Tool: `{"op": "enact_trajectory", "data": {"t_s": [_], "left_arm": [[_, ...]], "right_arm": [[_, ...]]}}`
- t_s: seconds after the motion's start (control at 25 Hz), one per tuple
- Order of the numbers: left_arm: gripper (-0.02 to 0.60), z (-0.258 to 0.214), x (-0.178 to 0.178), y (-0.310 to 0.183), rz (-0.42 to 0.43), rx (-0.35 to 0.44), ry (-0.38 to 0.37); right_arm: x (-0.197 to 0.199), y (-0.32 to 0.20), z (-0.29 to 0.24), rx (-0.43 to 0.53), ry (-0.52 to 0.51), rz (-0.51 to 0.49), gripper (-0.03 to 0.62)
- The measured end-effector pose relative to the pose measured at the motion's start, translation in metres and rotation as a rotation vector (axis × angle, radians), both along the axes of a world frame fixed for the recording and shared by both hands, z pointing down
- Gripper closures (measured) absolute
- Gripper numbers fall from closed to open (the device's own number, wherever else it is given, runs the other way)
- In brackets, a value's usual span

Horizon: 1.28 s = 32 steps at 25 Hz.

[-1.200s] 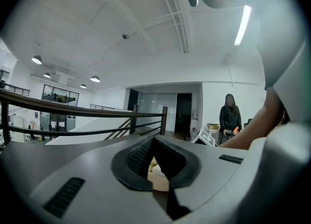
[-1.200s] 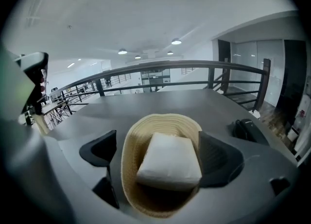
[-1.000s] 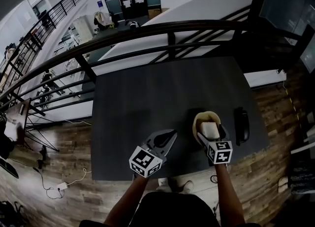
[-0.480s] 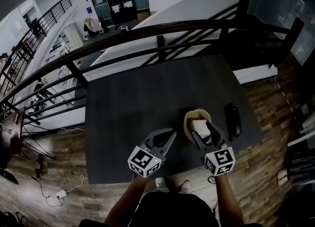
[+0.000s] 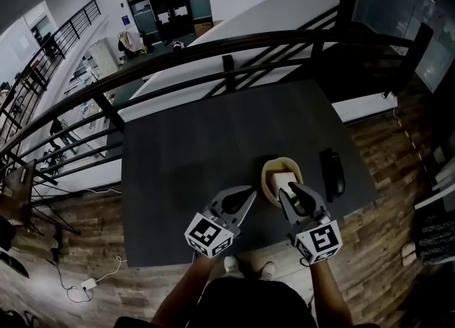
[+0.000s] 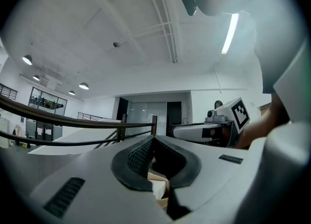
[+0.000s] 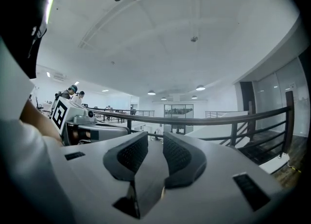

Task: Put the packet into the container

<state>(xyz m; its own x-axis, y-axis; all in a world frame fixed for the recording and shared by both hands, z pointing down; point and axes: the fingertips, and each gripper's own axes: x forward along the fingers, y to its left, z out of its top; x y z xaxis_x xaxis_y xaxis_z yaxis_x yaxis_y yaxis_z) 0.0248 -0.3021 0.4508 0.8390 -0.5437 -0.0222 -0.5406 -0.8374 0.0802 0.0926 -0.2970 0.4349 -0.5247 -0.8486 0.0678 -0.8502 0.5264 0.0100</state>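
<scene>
Our packet (image 5: 283, 176) lies in the container (image 5: 265, 176), just beyond the right gripper (image 5: 291, 191), whose empty jaws, just closing, are slightly apart; left gripper (image 5: 249, 192) jaws together.

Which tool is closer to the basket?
Right. The right tool, jaws just closing with nothing between them, is at the near rim of the basket; the left tool sits apart, to its left.

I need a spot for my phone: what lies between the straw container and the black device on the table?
Nothing: in the head view the strip of dark table between the straw container and the black device is bare.
</scene>
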Motion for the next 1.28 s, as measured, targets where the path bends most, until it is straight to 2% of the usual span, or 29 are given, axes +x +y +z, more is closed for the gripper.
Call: {"op": "enact_trajectory", "data": {"t_s": [0.2, 0.52, 1.28], "left_arm": [[0.583, -0.001, 0.003, 0.003, -0.007, 0.003, -0.006], [0.583, 0.0, 0.01, 0.009, -0.004, 0.004, -0.026], [0.583, -0.002, 0.019, 0.007, 0.013, 0.011, -0.036]], "right_arm": [[-0.001, 0.008, -0.005, 0.031, 0.002, -0.017, 0.526], [0.006, 0.013, -0.002, 0.025, -0.032, -0.012, 0.589], [0.009, 0.014, -0.001, 0.024, -0.037, -0.019, 0.589]]}}
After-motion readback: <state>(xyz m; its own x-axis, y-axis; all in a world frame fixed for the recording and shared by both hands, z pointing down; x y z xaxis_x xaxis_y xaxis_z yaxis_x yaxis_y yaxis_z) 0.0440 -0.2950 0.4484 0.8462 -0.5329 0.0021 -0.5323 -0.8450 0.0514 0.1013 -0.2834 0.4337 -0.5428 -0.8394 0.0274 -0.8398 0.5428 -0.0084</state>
